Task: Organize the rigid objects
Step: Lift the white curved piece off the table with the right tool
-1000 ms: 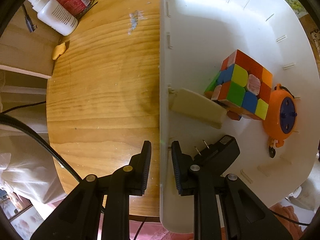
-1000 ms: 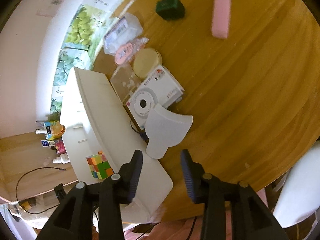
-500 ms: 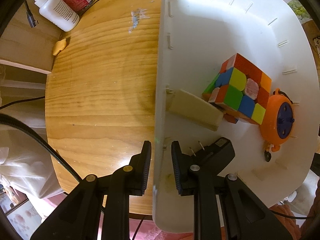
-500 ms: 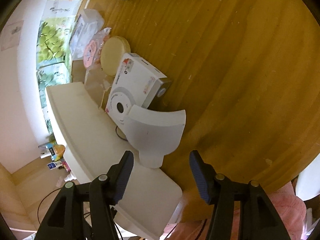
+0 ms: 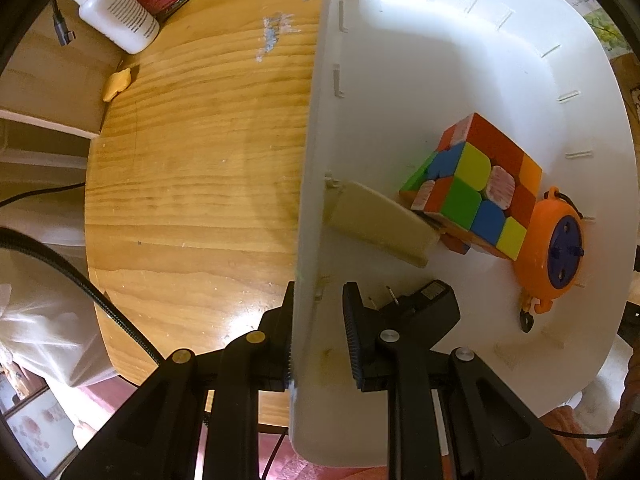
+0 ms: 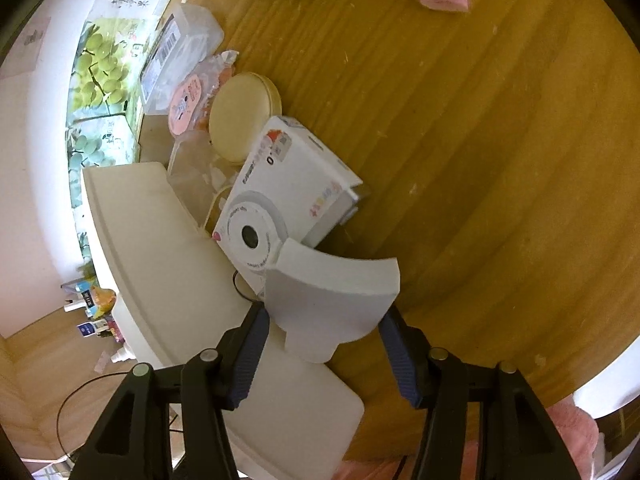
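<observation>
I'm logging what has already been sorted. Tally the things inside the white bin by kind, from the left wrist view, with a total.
Multicoloured puzzle cube: 1
Orange round gadget with a blue centre: 1
Beige flat block: 1
Black plug adapter with metal prongs: 1
Total: 4, all inside the white plastic bin.

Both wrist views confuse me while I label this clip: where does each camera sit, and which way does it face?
Left wrist: on the left gripper, looking straight down its fingers, clamped on the white bin wall; puzzle cube inside.
Right wrist: on the right gripper, angled down at the table; its closing jaws flank a white divider piece, camera box beyond.
Shared: bin and table.
</observation>
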`<state>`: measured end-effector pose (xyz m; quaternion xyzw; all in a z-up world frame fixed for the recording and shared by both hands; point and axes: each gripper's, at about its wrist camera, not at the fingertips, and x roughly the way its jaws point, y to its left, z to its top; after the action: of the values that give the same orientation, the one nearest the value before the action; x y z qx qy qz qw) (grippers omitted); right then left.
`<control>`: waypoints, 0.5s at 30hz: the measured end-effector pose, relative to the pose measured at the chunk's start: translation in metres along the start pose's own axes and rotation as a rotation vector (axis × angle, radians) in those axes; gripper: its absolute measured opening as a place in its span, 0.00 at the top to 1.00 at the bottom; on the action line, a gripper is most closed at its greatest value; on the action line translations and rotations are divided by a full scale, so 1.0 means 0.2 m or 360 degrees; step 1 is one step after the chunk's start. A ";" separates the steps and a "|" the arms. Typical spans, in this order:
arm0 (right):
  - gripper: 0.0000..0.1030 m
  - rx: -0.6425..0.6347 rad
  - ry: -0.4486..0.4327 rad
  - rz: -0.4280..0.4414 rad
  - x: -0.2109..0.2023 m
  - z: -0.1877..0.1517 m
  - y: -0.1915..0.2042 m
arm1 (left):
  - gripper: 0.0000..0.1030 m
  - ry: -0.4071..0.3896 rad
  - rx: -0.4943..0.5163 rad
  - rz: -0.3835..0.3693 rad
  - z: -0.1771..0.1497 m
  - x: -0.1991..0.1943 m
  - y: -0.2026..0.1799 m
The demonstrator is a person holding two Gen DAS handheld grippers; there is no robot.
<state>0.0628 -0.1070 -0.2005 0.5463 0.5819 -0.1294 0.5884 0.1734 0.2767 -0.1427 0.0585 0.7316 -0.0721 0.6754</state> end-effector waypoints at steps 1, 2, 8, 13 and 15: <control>0.46 -0.0004 0.0003 -0.0006 0.01 0.01 0.01 | 0.78 0.0002 -0.0005 -0.0001 0.00 0.01 0.01; 0.46 -0.0014 0.0006 -0.0011 0.01 0.01 0.02 | 0.78 0.0004 -0.0012 -0.0003 0.00 0.01 0.01; 0.46 -0.0062 0.0024 -0.0031 0.00 0.02 0.02 | 0.78 0.0010 -0.0051 0.0004 -0.02 0.02 0.05; 0.47 -0.0084 0.0036 -0.0052 0.02 0.02 0.05 | 0.78 0.0005 -0.0077 0.0006 -0.04 0.02 0.07; 0.47 -0.0089 0.0040 -0.0055 0.02 0.02 0.04 | 0.78 0.0004 -0.0085 0.0008 -0.05 0.02 0.08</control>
<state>0.0725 -0.1059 -0.2004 0.5210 0.6020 -0.1163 0.5938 0.1669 0.2939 -0.1469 0.0424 0.7339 -0.0507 0.6760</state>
